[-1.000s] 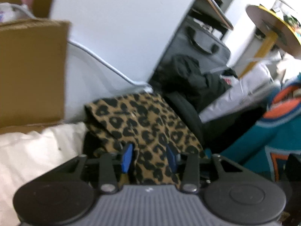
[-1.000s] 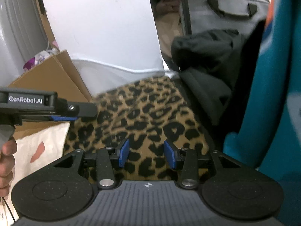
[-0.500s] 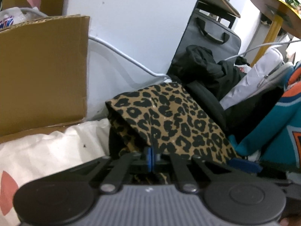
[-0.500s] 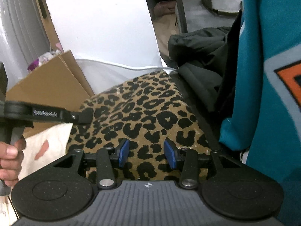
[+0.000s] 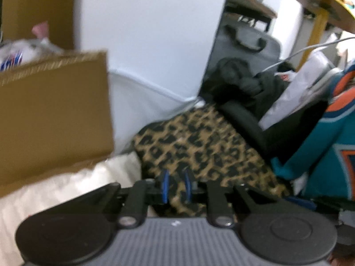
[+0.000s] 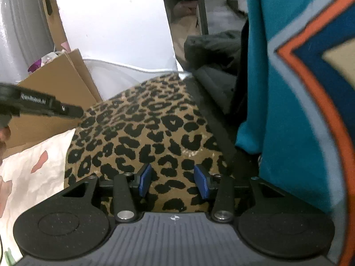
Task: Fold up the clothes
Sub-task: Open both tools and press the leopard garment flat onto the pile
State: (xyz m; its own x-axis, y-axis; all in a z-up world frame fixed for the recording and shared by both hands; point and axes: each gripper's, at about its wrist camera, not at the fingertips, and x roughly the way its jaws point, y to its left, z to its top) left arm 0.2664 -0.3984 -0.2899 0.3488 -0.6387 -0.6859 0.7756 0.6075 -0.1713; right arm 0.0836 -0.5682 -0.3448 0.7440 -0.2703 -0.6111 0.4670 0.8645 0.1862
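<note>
A: Where's your leopard-print garment (image 6: 142, 133)?
B: Folded on the bed, beside the teal jersey (image 6: 288, 88). Your left gripper (image 5: 176, 186) is opening, probably clear of cloth; the view's blurred. It reads "GenRobot.AI". Your right gripper (image 6: 173, 180) stands spread, empty.

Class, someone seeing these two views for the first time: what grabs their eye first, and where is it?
The leopard-print garment fills the centre, lying folded on the pale bedding. A teal jersey with orange trim hangs at the right edge. A brown cardboard box stands at the left.
</note>
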